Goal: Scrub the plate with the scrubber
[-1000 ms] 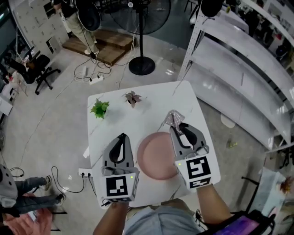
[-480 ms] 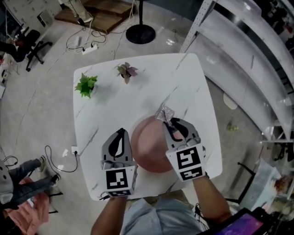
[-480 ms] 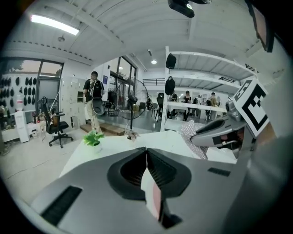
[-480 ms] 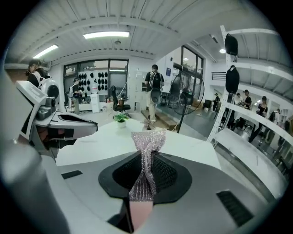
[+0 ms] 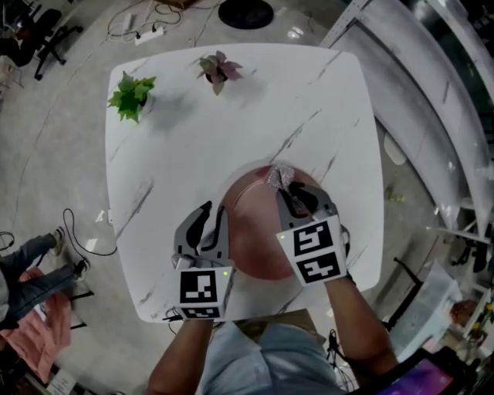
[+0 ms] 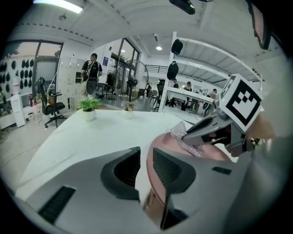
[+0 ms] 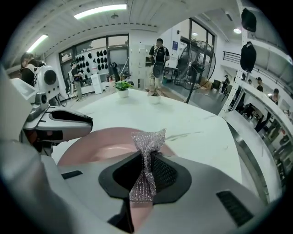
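A round pink plate (image 5: 258,231) lies on the white marble table (image 5: 231,123) near its front edge. My left gripper (image 5: 214,217) is shut on the plate's left rim, and the pink edge (image 6: 147,183) runs between its jaws in the left gripper view. The right gripper (image 5: 293,194) is shut on a silver mesh scrubber (image 5: 279,177), which hangs over the far part of the plate. In the right gripper view the scrubber (image 7: 146,160) stands pinched like a bow above the plate (image 7: 98,148), with the left gripper (image 7: 59,123) at the left.
Two small potted plants, one green (image 5: 131,94) and one reddish (image 5: 218,68), stand at the table's far edge. A white shelf rack (image 5: 432,92) runs along the right. A fan base (image 5: 247,11) sits beyond the table. A person (image 5: 31,270) is on the floor at left.
The right gripper has carried the scrubber from beyond the plate's far right rim to over the plate. The left gripper has moved in from beside the plate and shut on its left rim.
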